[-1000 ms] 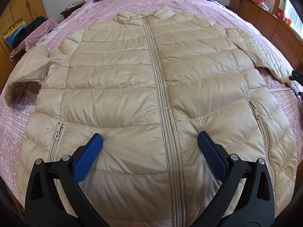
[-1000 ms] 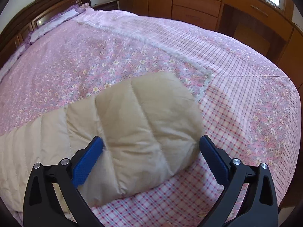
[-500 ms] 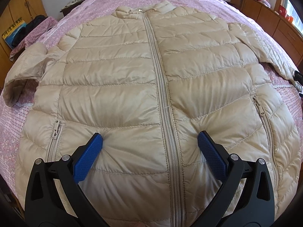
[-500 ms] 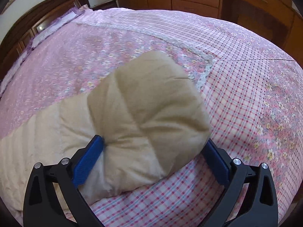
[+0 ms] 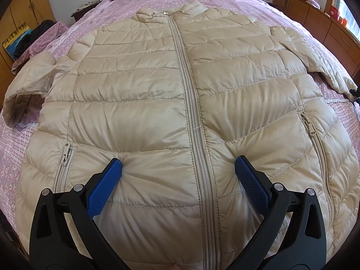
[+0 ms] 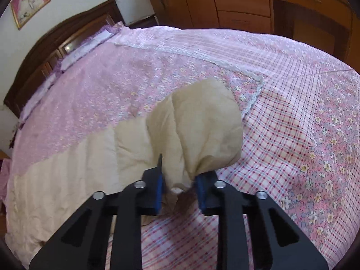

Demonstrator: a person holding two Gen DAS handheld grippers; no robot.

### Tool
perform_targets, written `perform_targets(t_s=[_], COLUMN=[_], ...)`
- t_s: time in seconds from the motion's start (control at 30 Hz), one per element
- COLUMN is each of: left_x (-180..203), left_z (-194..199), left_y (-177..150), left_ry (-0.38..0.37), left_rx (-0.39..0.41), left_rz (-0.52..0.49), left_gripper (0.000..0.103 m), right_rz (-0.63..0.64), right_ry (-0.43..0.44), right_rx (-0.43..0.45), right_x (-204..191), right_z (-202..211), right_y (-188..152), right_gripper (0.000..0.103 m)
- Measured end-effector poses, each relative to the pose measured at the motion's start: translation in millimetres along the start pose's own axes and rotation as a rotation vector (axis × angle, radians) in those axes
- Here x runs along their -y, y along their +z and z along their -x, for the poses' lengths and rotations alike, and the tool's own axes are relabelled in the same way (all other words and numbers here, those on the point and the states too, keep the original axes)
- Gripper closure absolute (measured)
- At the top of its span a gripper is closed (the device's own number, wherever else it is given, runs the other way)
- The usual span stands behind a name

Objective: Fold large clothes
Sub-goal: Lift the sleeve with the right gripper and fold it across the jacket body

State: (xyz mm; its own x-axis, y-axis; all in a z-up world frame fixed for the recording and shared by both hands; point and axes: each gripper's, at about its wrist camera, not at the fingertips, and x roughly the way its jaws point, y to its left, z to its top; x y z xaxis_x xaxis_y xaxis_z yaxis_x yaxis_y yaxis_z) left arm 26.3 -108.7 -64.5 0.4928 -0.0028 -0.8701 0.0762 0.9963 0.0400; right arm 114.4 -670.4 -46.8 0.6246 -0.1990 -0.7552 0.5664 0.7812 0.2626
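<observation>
A beige quilted puffer jacket (image 5: 139,117) lies face up and zipped on the pink bed, collar far, hem near. My left gripper (image 5: 178,168) is open, its blue pads pressing into the lower front on either side of the zipper (image 5: 193,121). In the right wrist view my right gripper (image 6: 178,185) is shut on the cuff end of the jacket's right sleeve (image 6: 202,126), which bunches up and is lifted off the bedspread. The rest of that sleeve (image 6: 67,175) trails left on the bed.
The pink floral and checked bedspread (image 6: 292,117) covers the bed. A dark wooden headboard (image 6: 56,45) is at the far end. Wooden drawers (image 6: 243,4) stand along the right side. Dark clothes and a book (image 5: 24,38) lie at the left.
My right gripper closed on the sleeve cuff and raised it, bunching the fabric. My left gripper moved slightly forward over the jacket and stayed open.
</observation>
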Motion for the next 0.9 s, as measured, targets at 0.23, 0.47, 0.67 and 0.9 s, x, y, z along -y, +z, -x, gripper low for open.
perform_targets(t_s=[0.23,0.47,0.67,0.9], left_x=[0.3,-0.6,-2.7,-5.2], left_z=[1.3,2.8,4.4,4.3], left_y=[-2.9,-5.2,-6.3,-8.3], left_ry=[-0.003,-0.006,-0.017,-0.034], left_rx=[0.011,0.018,0.032,0.043], left_rz=[0.0,0.001,0.003,0.01], left_gripper=[0.003,0.003,0.003,0.003], right_rz=[0.066,0.18,0.261,0.332], right_ry=[0.113,0.207,0.274,0.364], right_rx=[0.031,0.048,0.06,0.035], right_x=[-31.5,-86.0,-126.4,-175.3], right_z=[36.5,75.1,100.0,121.2], right_y=[1.0,-2.0,-5.4,-19.4], right_gripper=[0.089,0.09,0.09,0.09])
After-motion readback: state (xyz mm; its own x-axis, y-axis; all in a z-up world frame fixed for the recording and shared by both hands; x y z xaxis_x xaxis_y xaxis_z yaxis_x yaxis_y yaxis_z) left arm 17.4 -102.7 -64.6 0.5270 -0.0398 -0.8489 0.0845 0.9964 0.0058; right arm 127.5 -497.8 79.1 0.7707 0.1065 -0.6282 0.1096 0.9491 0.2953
